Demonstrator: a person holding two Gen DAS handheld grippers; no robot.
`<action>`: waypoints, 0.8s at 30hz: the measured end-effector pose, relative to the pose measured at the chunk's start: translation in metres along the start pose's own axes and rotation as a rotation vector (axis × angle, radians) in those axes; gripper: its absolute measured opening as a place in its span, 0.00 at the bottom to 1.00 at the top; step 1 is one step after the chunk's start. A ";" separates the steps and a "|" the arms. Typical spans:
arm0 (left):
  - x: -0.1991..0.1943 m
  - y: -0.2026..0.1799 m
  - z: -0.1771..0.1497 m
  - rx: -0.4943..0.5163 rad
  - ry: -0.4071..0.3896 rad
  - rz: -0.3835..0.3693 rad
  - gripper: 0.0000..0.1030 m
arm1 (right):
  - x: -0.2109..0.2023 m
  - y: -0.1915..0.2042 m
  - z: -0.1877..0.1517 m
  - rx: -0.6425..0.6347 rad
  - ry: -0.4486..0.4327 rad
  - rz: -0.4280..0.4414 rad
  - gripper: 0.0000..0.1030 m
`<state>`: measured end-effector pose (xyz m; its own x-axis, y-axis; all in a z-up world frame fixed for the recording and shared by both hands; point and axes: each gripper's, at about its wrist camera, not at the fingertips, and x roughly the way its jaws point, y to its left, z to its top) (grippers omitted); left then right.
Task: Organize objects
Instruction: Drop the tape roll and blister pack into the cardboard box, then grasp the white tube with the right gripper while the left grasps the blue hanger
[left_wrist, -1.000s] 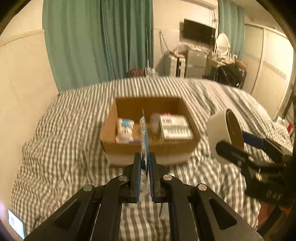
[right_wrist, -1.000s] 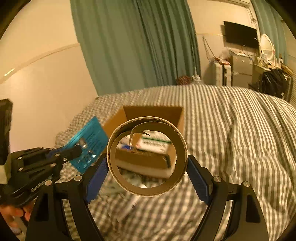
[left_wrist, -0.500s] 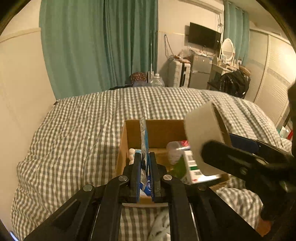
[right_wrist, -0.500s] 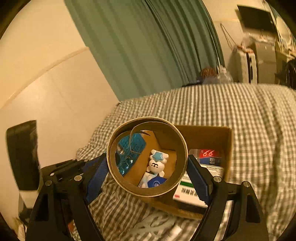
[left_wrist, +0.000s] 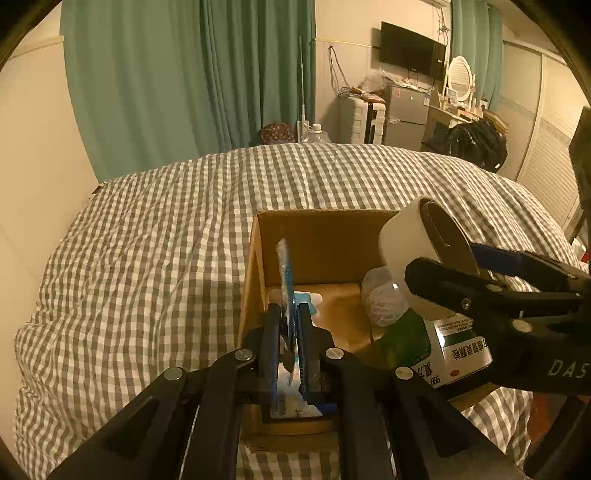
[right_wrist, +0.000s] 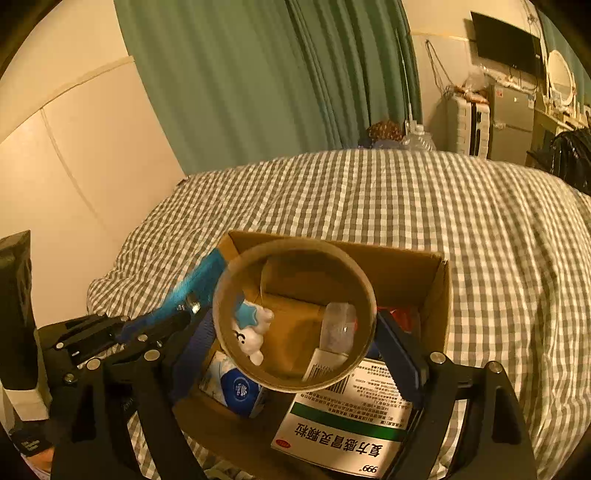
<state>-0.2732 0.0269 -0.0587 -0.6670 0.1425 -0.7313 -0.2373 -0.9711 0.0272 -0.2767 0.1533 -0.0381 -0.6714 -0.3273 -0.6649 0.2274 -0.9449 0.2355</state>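
An open cardboard box (left_wrist: 317, 229) (right_wrist: 410, 266) sits on the checked bed. My left gripper (left_wrist: 287, 328) is shut on a thin blue packet (left_wrist: 285, 273) (right_wrist: 201, 277), held edge-up over the box's left side. My right gripper (right_wrist: 295, 325) is shut on a roll of tape (right_wrist: 295, 380) (left_wrist: 402, 236), hovering over the box's right half. Inside lie a white-and-green medicine box (right_wrist: 347, 428) (left_wrist: 461, 354), a small white figure with a blue star (right_wrist: 251, 332), a tissue pack (right_wrist: 236, 387) and a clear plastic container (left_wrist: 380, 299).
The grey-and-white checked bedspread (left_wrist: 147, 258) spreads all round the box. Green curtains (left_wrist: 184, 74) and a padded cream wall (right_wrist: 74, 166) stand behind. Far right there are a TV (left_wrist: 412, 51), a small fridge and a dressing table.
Both grippers have come forward and lower over the box, which now fills more of each view. The tape roll has dropped towards the box's right half; the packet stays gripped.
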 end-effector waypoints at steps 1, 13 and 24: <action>-0.001 -0.001 -0.001 0.001 0.000 0.000 0.10 | -0.003 0.001 0.000 -0.003 -0.007 -0.011 0.89; -0.093 -0.002 -0.012 -0.045 -0.109 0.052 0.75 | -0.117 0.020 0.007 -0.074 -0.118 -0.158 0.90; -0.191 -0.004 -0.036 -0.048 -0.246 0.098 0.91 | -0.233 0.064 -0.030 -0.145 -0.236 -0.240 0.90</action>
<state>-0.1193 -0.0034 0.0560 -0.8381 0.0841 -0.5390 -0.1333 -0.9897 0.0530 -0.0849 0.1691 0.1106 -0.8580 -0.1012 -0.5036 0.1297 -0.9913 -0.0216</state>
